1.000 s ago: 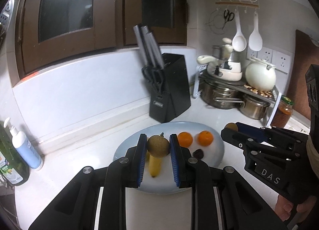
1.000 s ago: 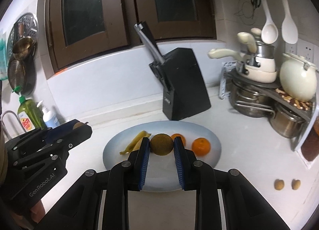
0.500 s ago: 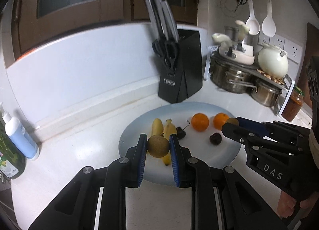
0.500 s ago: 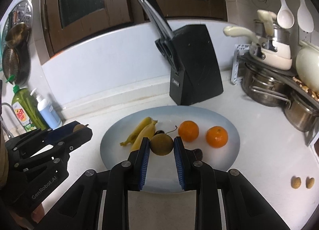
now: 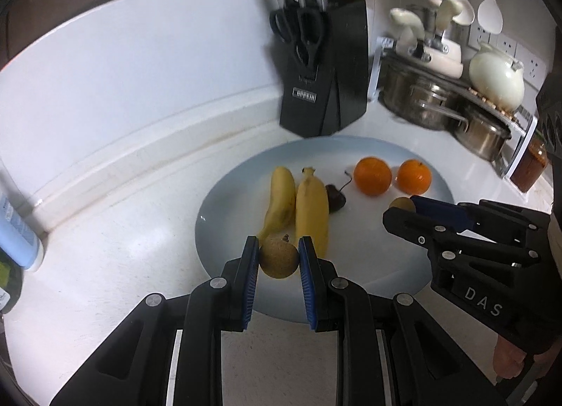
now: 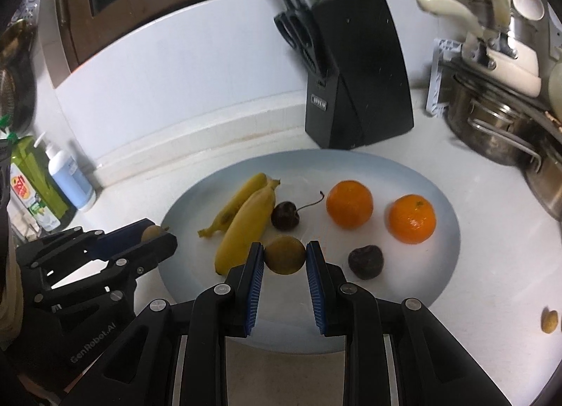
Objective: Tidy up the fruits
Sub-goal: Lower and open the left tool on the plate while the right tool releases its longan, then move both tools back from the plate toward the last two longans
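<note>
A pale blue oval plate (image 5: 224, 216) (image 6: 446, 265) lies on the white counter. On it are two bananas (image 5: 311, 209) (image 6: 251, 223), two oranges (image 5: 372, 175) (image 6: 349, 204), a dark cherry (image 6: 285, 215) and a second dark fruit (image 6: 365, 262). My left gripper (image 5: 278, 258) is shut on a small brown round fruit (image 5: 278, 260) just above the plate's near left part. My right gripper (image 6: 284, 255) is shut on a second small brown round fruit (image 6: 284, 254) above the plate's middle front. Each gripper shows in the other's view (image 5: 404, 209) (image 6: 154, 233).
A black knife block (image 5: 325, 86) (image 6: 354, 79) stands behind the plate. Steel pots (image 5: 442, 110) and a white kettle (image 5: 497, 77) are at the right. Soap bottles (image 6: 70, 177) stand at the left. A small brown fruit (image 6: 548, 321) lies on the counter at the right.
Both grippers have moved forward and down toward the plate, each still holding its brown fruit. The plate and its fruits look larger and nearer.
</note>
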Demonstrator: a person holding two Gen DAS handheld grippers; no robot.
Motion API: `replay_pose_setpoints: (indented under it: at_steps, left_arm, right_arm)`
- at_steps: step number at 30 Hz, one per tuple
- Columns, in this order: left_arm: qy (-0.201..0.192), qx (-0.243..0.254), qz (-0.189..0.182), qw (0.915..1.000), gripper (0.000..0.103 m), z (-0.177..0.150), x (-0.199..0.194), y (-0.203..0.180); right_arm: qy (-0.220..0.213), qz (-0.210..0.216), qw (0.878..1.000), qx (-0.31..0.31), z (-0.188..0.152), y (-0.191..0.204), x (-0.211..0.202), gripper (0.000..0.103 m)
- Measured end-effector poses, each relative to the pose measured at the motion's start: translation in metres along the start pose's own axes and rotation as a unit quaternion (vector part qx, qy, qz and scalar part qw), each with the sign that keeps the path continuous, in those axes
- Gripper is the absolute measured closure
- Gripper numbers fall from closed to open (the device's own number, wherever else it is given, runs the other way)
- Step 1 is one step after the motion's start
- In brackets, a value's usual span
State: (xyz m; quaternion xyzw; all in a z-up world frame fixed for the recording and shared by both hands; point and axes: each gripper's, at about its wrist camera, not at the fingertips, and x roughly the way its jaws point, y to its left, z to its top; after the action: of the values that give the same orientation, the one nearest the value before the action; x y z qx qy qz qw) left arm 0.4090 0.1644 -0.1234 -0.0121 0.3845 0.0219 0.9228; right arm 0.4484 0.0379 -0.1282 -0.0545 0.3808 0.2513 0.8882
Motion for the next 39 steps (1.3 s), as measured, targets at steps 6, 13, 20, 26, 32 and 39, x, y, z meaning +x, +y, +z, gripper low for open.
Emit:
replay_pose_setpoints:
  at_steps: [6, 13, 20, 26, 32, 39]
  left_arm:
    - [0.019, 0.0, 0.003, 0.9998, 0.079, -0.004, 0.018, 0.003]
    - [0.035, 0.0, 0.001, 0.9994, 0.079, -0.007, 0.028, 0.005]
    - [0.044, -0.005, -0.006, 0.999, 0.079, -0.009, 0.036, 0.004]
    - [0.043, -0.01, -0.01, 0.999, 0.071, -0.008, 0.036, 0.004]
    - [0.025, -0.011, 0.005, 0.9996, 0.064, -0.005, 0.022, 0.003]
    - [-0.01, -0.012, 0.026, 0.9995, 0.058, 0.006, -0.004, -0.003]
  right_arm:
    - [0.02, 0.0, 1.0, 0.003, -0.002, -0.004, 0.021, 0.077]
    - [0.031, 0.001, 1.0, 0.003, 0.0, -0.007, 0.033, 0.077]
    - [0.038, 0.003, 0.999, 0.002, 0.0, -0.006, 0.04, 0.077]
    - [0.038, 0.004, 0.999, 0.004, 0.001, -0.006, 0.039, 0.066]
    - [0.021, -0.014, 1.0, 0.005, 0.0, -0.008, 0.025, 0.065]
    - [0.001, -0.025, 1.0, 0.013, -0.002, -0.012, 0.0, 0.065]
